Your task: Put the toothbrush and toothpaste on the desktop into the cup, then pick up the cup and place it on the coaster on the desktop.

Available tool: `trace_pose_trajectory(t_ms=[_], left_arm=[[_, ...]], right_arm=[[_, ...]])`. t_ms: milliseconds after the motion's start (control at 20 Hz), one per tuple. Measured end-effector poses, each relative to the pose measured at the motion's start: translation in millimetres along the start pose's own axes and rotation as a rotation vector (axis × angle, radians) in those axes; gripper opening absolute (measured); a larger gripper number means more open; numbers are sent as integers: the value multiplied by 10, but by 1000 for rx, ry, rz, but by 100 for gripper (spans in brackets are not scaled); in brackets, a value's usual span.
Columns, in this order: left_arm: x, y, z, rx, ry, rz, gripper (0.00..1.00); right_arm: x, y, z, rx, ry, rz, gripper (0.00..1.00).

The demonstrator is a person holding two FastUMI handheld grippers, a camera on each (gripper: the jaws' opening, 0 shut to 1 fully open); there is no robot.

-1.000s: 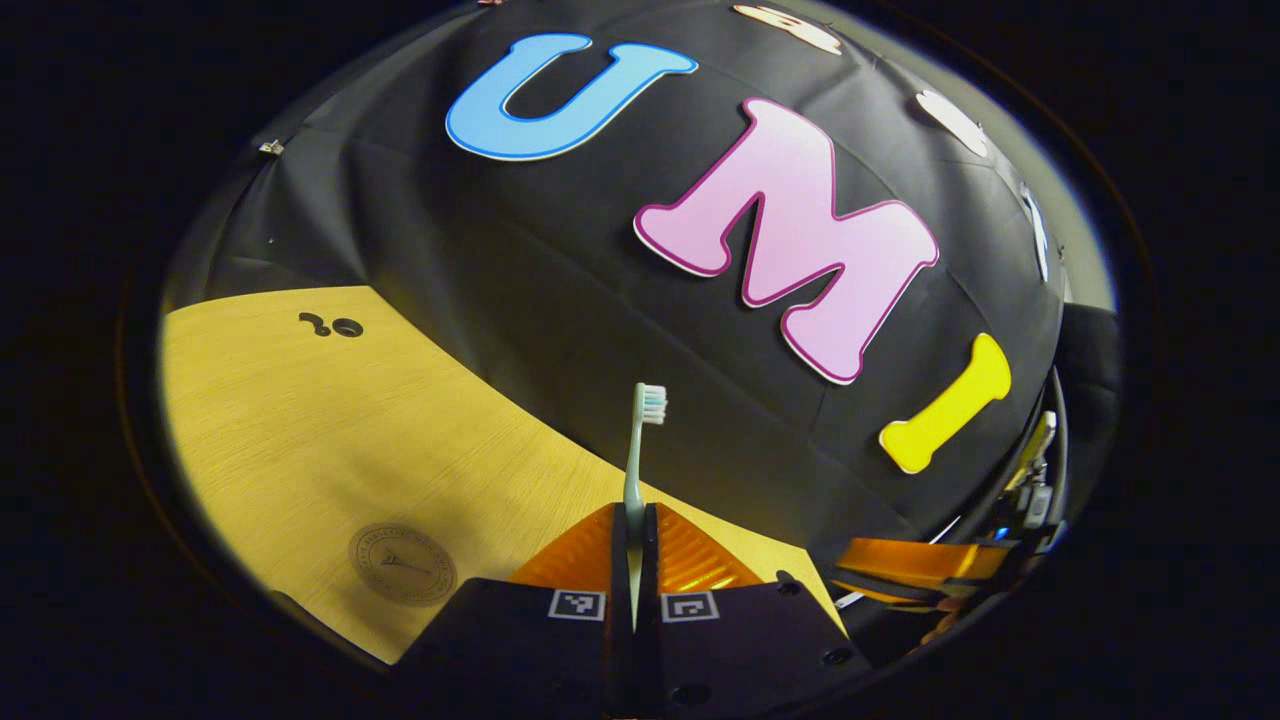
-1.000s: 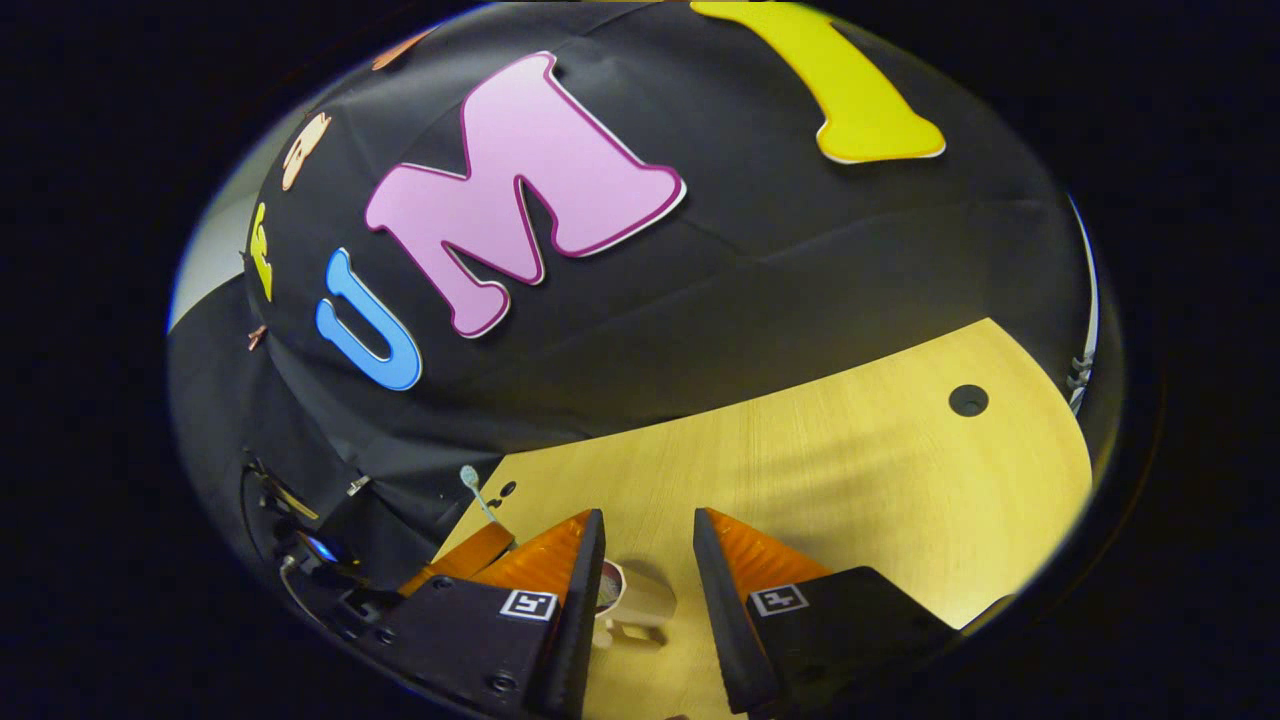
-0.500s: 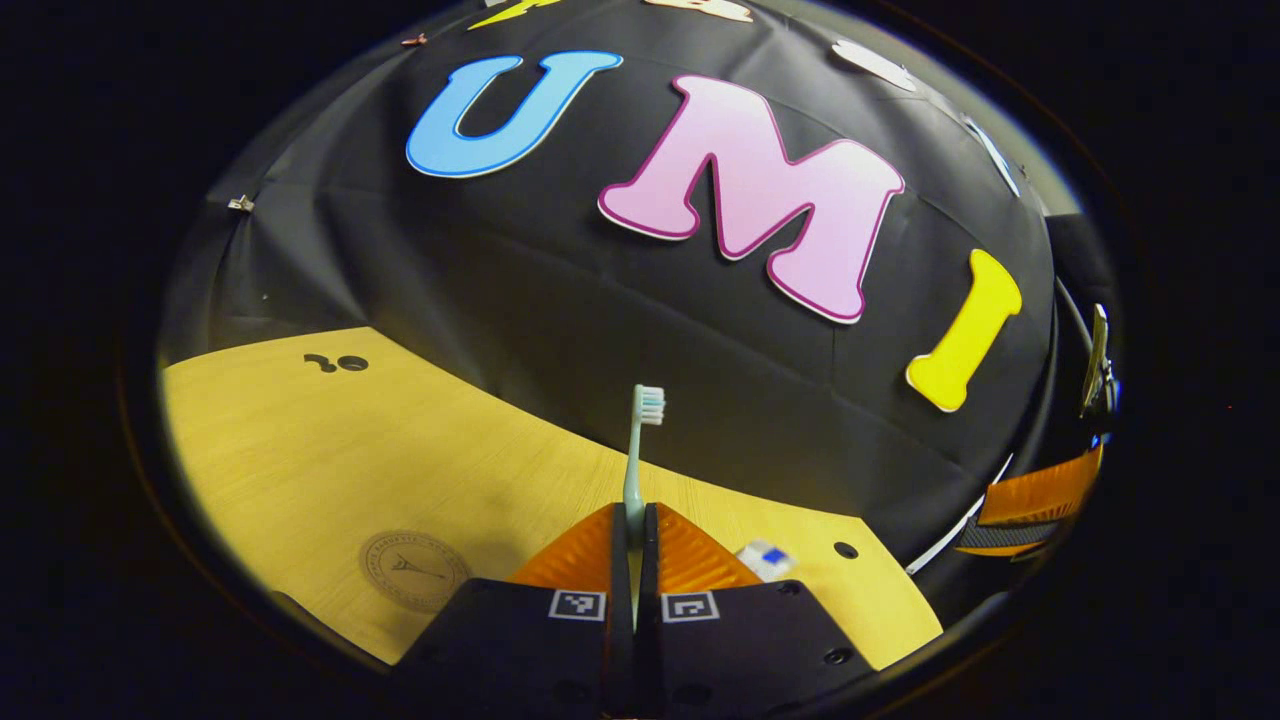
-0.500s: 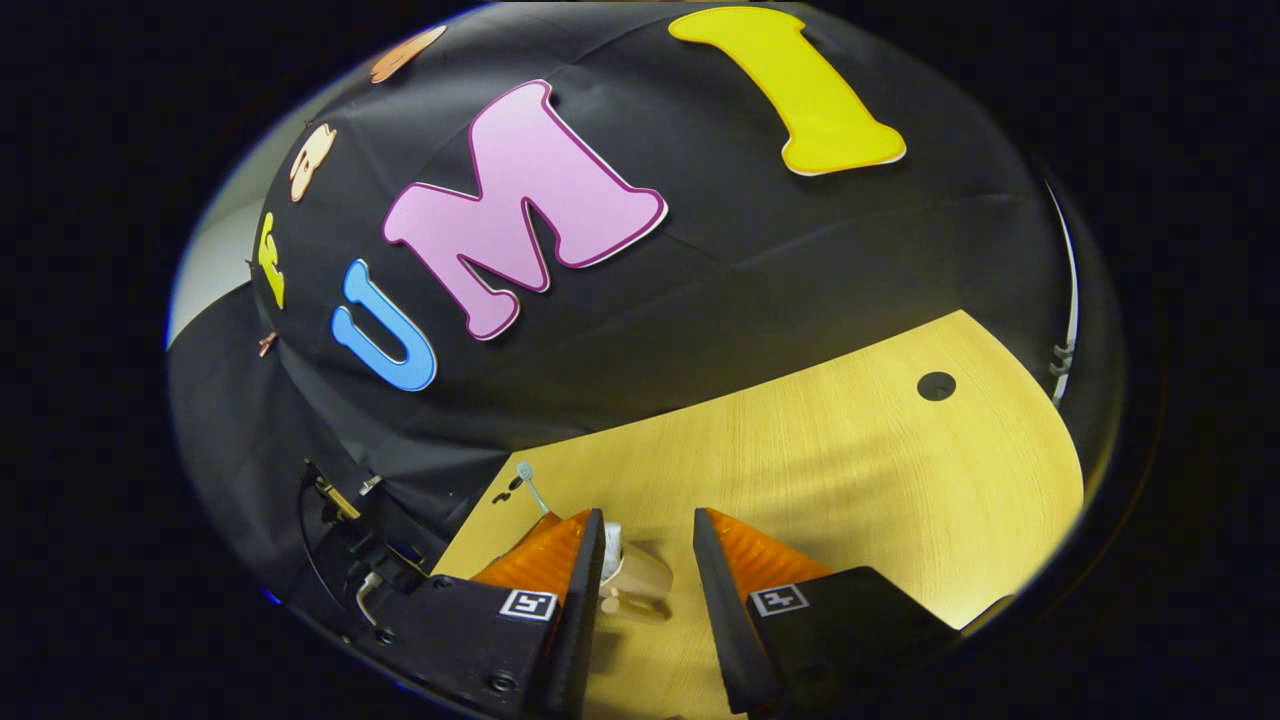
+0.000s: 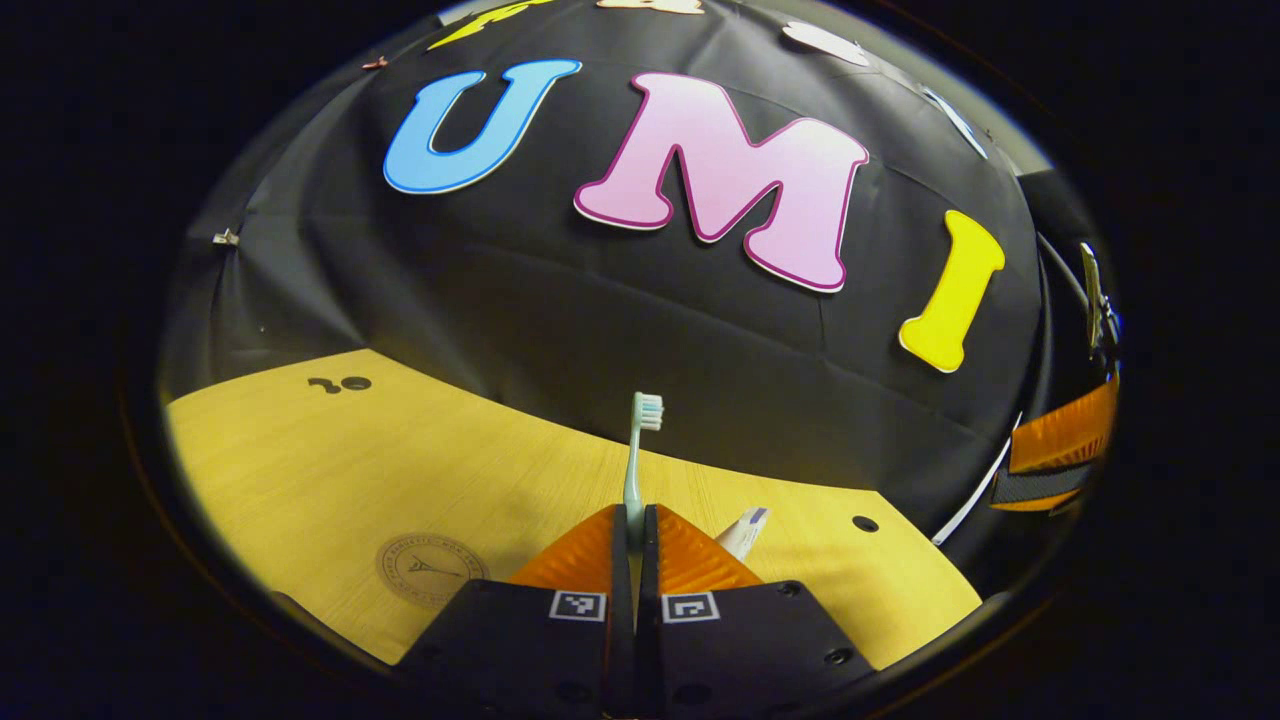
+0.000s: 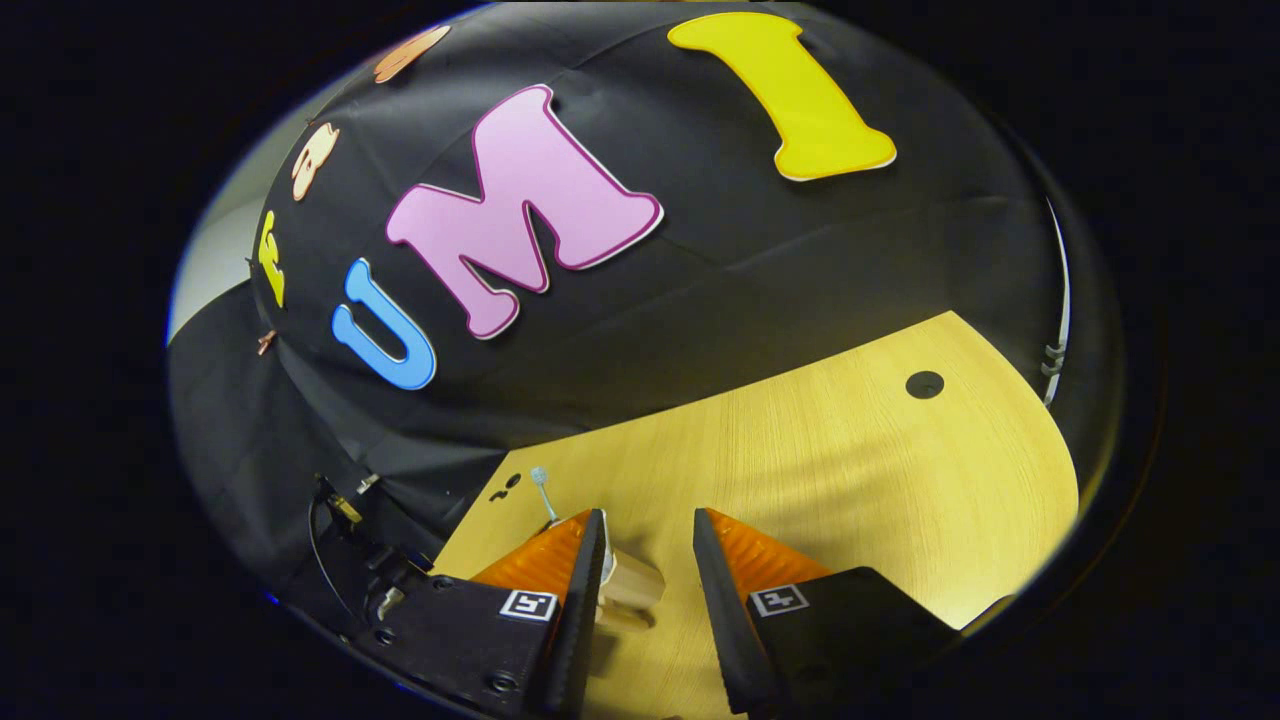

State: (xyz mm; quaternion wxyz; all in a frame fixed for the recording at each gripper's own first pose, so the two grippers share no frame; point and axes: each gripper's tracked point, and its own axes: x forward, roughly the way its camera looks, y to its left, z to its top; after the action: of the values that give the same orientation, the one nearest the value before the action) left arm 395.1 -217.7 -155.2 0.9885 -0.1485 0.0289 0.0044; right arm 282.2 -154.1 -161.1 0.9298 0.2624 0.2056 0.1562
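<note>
Clamping the toothbrush by its lower handle, the left gripper has its two orange fingers pressed together on the pale green stem, so the brush stands upright above them with its white and blue bristles at the top, against the black cloth wall. Below and to the left, the round brown coaster lies flat on the wooden counter. Just right of the fingers, the end of the white toothpaste tube peeks out, lying on the counter. At the far right edge the other gripper's orange finger shows.

In the right gripper view, the right gripper holds its fingers spread apart, grasping nothing. Between them, close to the left finger, sits the beige cup on the counter; whether it touches that finger cannot be told. The toothbrush appears small beyond the left finger, head up.
</note>
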Motion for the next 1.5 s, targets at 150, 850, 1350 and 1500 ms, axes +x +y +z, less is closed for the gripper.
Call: trace_pose_trajectory(t_ms=[150, 850, 1350, 1500], left_arm=[[-71, 41, -5, -29, 6, -26, 10], [-953, 527, 263, 39, 42, -17, 70], [-2300, 1513, 298, 183, 167, 64, 82], [-2443, 1704, 255, 182, 184, 82, 82]], right_arm=[[16, 12, -162, 2, 31, -5, 55], [168, 320, -879, -131, 319, -36, 58], [538, 455, -1726, -465, 721, -168, 67], [676, 449, -1899, -519, 763, -198, 67]])
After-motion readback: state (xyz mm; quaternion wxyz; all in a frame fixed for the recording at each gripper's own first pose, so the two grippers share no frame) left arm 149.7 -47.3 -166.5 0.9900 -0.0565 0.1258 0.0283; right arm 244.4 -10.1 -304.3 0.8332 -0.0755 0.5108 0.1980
